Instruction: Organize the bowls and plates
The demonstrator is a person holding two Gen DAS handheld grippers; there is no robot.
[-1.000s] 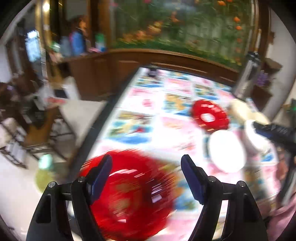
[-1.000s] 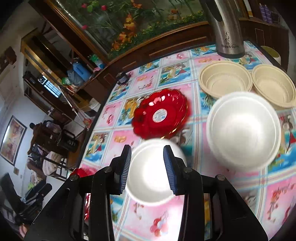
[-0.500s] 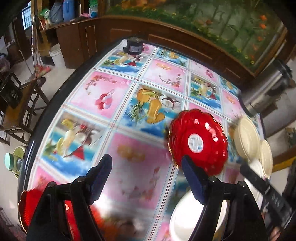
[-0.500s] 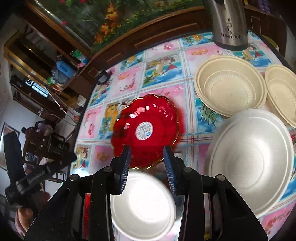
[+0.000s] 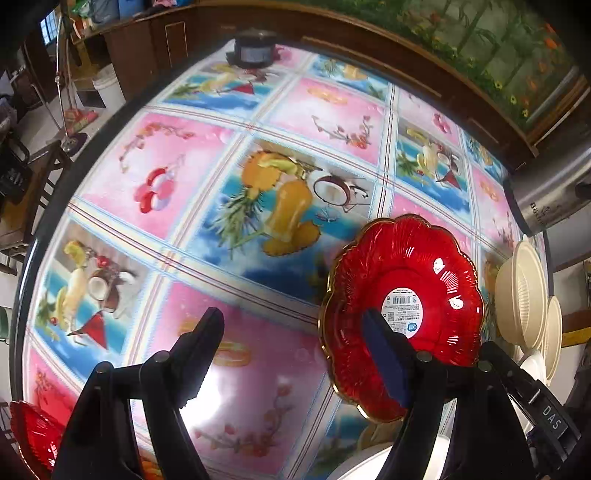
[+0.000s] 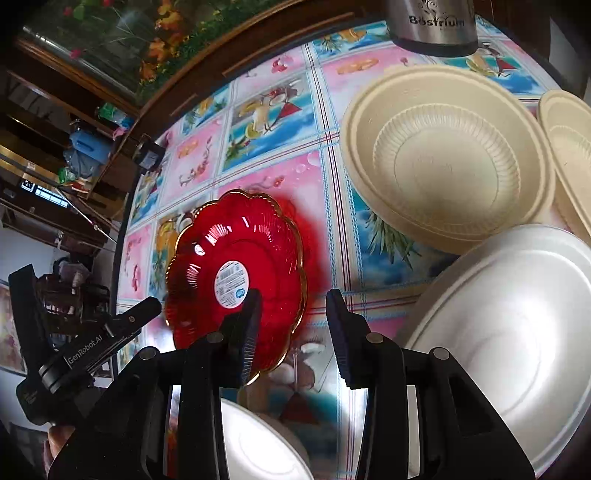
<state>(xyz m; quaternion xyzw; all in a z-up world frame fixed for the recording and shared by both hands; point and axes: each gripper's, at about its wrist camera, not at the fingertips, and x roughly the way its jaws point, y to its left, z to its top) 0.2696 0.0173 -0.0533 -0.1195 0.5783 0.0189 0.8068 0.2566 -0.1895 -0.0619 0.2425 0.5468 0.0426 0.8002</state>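
Nearest: left gripper [image 5: 291,347] jaws apart, empty, above tablecloth [image 5: 184,166]. Right gripper [image 6: 293,328] jaws partly apart, nothing between. Small white plate [image 6: 258,446] below. Beyond: red scalloped plate [image 6: 236,273] flat, mid-table; large white plate [image 6: 509,332] beside; two cream bowls [image 6: 443,155] farthest, side by side near kettle [image 6: 432,22]. Second red plate [image 5: 33,432] at near edge. Like items apparently unstacked; organizing judged largely outstanding.

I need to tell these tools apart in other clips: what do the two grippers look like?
Both are black plastic with round pivot bolts. The left gripper has dark blue finger pads and "GenRobot.AI" lettering on its side. The right gripper has ribbed pads and "DAS" on its side.
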